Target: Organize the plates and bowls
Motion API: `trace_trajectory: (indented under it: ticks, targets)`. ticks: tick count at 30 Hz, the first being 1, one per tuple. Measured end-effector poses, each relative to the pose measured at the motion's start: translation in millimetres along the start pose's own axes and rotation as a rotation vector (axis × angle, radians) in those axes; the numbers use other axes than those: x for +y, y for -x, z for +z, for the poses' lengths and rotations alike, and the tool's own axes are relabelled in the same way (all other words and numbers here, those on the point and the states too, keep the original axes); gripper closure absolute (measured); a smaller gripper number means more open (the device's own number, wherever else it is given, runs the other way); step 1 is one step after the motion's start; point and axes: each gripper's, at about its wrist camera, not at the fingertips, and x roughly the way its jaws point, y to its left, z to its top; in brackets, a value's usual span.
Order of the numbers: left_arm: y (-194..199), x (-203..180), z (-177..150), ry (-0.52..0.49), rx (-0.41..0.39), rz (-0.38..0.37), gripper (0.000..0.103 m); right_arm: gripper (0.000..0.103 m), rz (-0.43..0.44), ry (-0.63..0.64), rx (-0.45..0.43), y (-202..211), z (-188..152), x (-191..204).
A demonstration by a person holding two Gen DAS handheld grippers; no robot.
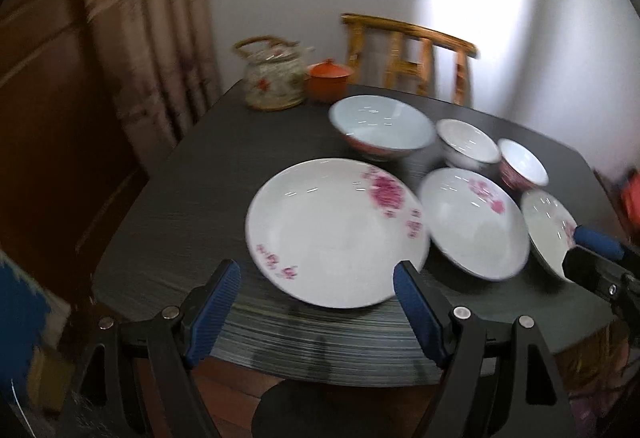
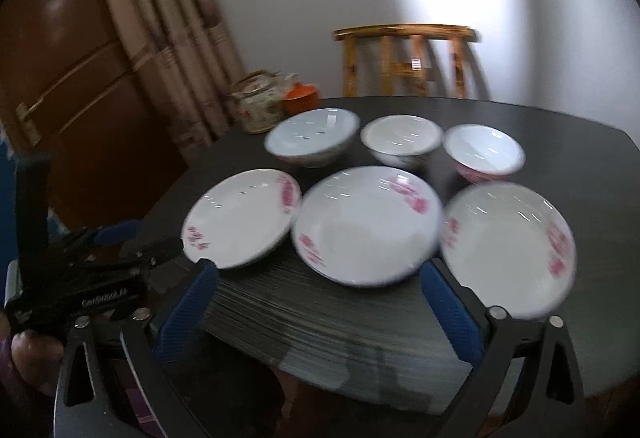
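— Plates, three of them, lie in a row across the dark worktop [image 2: 560,166]: the left plate [image 2: 242,218], the middle plate [image 2: 366,224] and the right plate [image 2: 508,248], each white with pink flowers. The right wrist view shows all three whole.

— And the left wrist view?

— There the left plate [image 1: 336,232] fills the centre, the middle plate [image 1: 476,222] sits right of it, and the right plate [image 1: 548,226] is partly hidden at the right edge behind the right gripper [image 1: 592,250].

— Bowls?

— Three stand behind the plates: a large pale bowl [image 2: 312,136], a small white bowl [image 2: 402,138] and a pink-sided bowl [image 2: 484,152]. Behind those, upper left of centre, a glass teapot [image 1: 274,80] and an orange lidded pot [image 1: 329,78], much clearer in the left view. A wooden chair [image 2: 406,58] stands past the far edge.

— The fingers?

— The left gripper [image 1: 316,302] is spread wide with nothing between its blue fingers [image 1: 214,312], low over the near edge before the left plate. The right gripper [image 2: 318,314] is likewise wide apart and empty. Only the right view shows the left gripper's black body [image 2: 80,278] and a hand [image 2: 28,362] at the lower left.
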Motion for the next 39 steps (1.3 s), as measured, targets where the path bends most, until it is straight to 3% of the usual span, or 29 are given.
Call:
trace_trajectory:
  ticks: [4,8,12,17,39]
  targets:
    - [-17,31,1,0.117,0.072,-0.014,0.022,0.03,0.089,0.021,0.08,-29,24,12]
    - [-34,50,1,0.173,0.109,-0.006,0.022,0.039,0.117,0.089,0.125,-55,41,28]
    - [-44,57,5,0.181,0.129,0.001,0.022,0.048,0.135,0.146,0.168,-81,55,38]
    - [-53,50,10,0.123,0.127,0.055,0.022,0.068,0.136,0.213,0.222,-117,70,41]
    - [-91,57,7,0.146,0.225,0.036,0.022,0.069,0.103,0.303,0.379,-218,89,43]
